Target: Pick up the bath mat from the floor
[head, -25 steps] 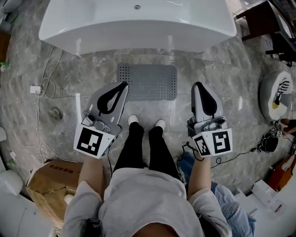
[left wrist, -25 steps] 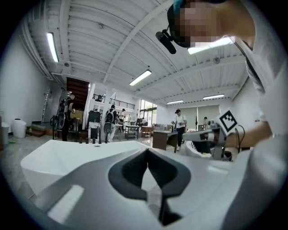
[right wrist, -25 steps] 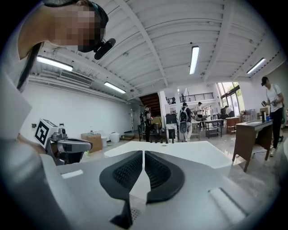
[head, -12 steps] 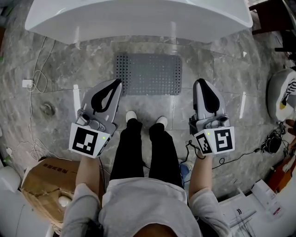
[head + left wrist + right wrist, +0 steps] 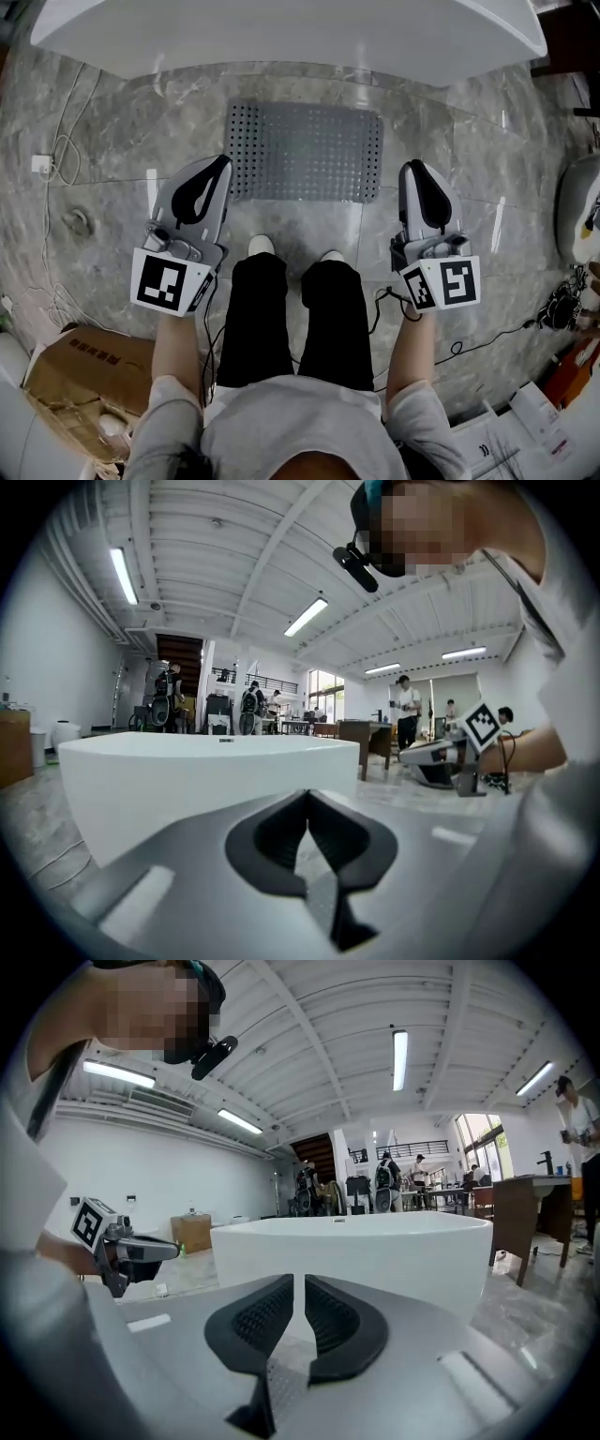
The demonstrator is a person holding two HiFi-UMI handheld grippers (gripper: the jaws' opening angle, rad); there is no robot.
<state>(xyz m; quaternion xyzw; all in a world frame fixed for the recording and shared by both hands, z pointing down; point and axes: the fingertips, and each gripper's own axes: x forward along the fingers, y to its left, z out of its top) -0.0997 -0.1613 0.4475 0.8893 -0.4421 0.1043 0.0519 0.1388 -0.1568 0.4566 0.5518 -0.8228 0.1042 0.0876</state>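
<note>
A grey perforated bath mat (image 5: 305,151) lies flat on the marble floor in front of the white bathtub (image 5: 281,37). In the head view my left gripper (image 5: 220,161) hovers at the mat's near left corner, jaws shut and empty. My right gripper (image 5: 412,167) hangs just right of the mat's near right corner; its jaws are opening, with a narrow gap and nothing between them. The left gripper view shows the left gripper (image 5: 307,797) with its tips touching and the tub (image 5: 206,771) beyond. In the right gripper view the right gripper (image 5: 299,1283) shows a thin slit, facing the tub (image 5: 375,1251).
The person's feet (image 5: 291,248) stand just short of the mat. A cardboard box (image 5: 70,375) sits at the near left. A white cable (image 5: 56,159) and a floor drain (image 5: 77,221) lie at the left. Black cables (image 5: 497,328) and clutter lie at the right.
The view has moved forward: the mat and tub sit lower and closer in the frame. Both grippers have advanced to the mat's near corners. The right jaws have parted slightly.
</note>
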